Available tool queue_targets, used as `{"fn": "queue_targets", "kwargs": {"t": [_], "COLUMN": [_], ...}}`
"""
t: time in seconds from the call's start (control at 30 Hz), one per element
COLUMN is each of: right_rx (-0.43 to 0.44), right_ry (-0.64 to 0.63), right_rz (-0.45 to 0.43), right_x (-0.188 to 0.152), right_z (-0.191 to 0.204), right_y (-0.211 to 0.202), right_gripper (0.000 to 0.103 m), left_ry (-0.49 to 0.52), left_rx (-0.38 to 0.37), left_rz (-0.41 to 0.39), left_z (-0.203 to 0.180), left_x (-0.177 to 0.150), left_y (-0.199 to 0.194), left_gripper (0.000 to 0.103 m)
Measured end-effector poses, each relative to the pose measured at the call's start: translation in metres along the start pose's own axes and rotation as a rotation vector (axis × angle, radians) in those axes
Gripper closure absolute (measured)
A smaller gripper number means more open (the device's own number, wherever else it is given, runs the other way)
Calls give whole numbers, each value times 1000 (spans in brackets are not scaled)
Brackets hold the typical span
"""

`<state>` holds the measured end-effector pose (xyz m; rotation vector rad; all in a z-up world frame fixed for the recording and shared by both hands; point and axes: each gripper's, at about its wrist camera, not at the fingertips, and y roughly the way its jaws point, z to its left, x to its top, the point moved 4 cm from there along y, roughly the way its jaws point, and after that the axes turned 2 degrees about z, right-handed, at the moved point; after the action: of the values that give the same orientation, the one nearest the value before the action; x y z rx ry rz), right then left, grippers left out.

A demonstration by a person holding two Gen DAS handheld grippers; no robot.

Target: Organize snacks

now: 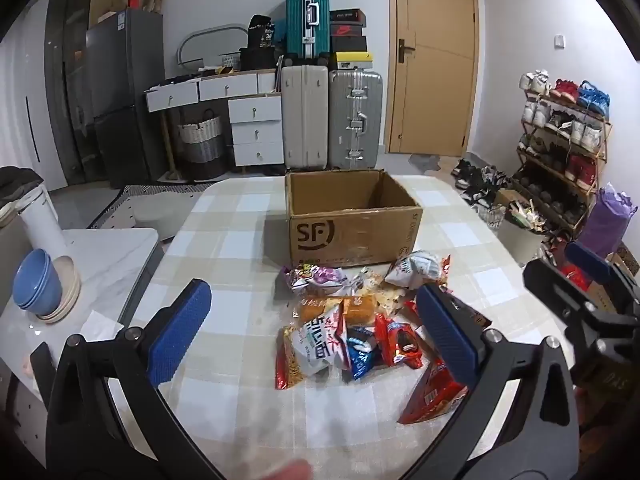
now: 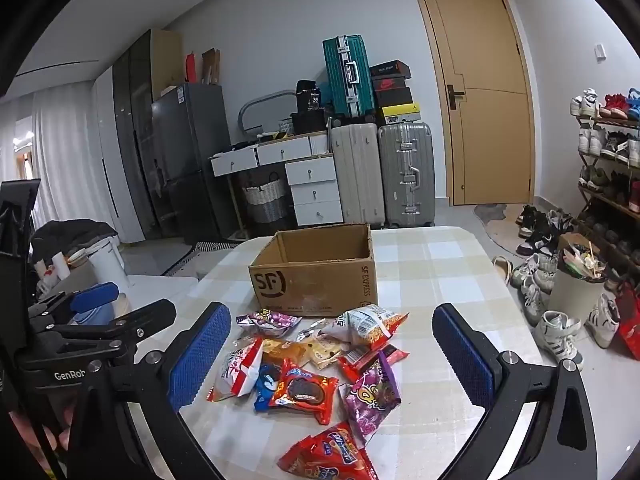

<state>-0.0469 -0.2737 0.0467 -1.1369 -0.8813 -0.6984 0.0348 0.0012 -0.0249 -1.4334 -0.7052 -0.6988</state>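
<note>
Jaws: left gripper (image 1: 316, 334) and right gripper (image 2: 332, 356) both wide apart, holding nothing | snack packets (image 2: 316, 364) heaped on checked surface (image 2: 440, 264) | cardboard box (image 2: 316, 276) just behind, empty

black hand-held gripper (image 1: 316, 328), blue textured pads (image 1: 178, 332)

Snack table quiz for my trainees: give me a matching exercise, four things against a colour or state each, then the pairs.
Things:
1. cardboard box
2. cookie packet
3. right gripper
4. bowls

Colour or state:
A. stacked, blue
B. open-topped, no snacks showing inside
C. fingers wide apart, holding nothing
D. red, lying on the tablecloth

Pairs: 1-B, 2-D, 3-C, 4-A
</note>
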Motion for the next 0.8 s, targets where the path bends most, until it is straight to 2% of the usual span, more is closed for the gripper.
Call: {"fn": "queue_targets", "kwargs": {"t": [0.07,0.17,0.23,0.33,0.8], "right_rx": [0,9,9,9,7], "right_ry": [9,15,10,9,5], "right_rz": [3,1,-1,-10,-14], "right_x": [0,1,1,-1,0], "right_z": [0,0,0,3,7], "right_y": [0,-1,2,-1,-5], "right_gripper": [0,0,0,0,0], "left_ry": [-9,-54,-59,-72,-64], "left_rx": [-22,-34,-23,-29,-17], "left_rz": [18,-21,-20,-70,-57], "left_z": [1,7,8,12,11], "left_x": [0,4,7,2,-2], "left_y": [4,2,7,-9,-11], "left_gripper": [0,0,0,1,0]}}
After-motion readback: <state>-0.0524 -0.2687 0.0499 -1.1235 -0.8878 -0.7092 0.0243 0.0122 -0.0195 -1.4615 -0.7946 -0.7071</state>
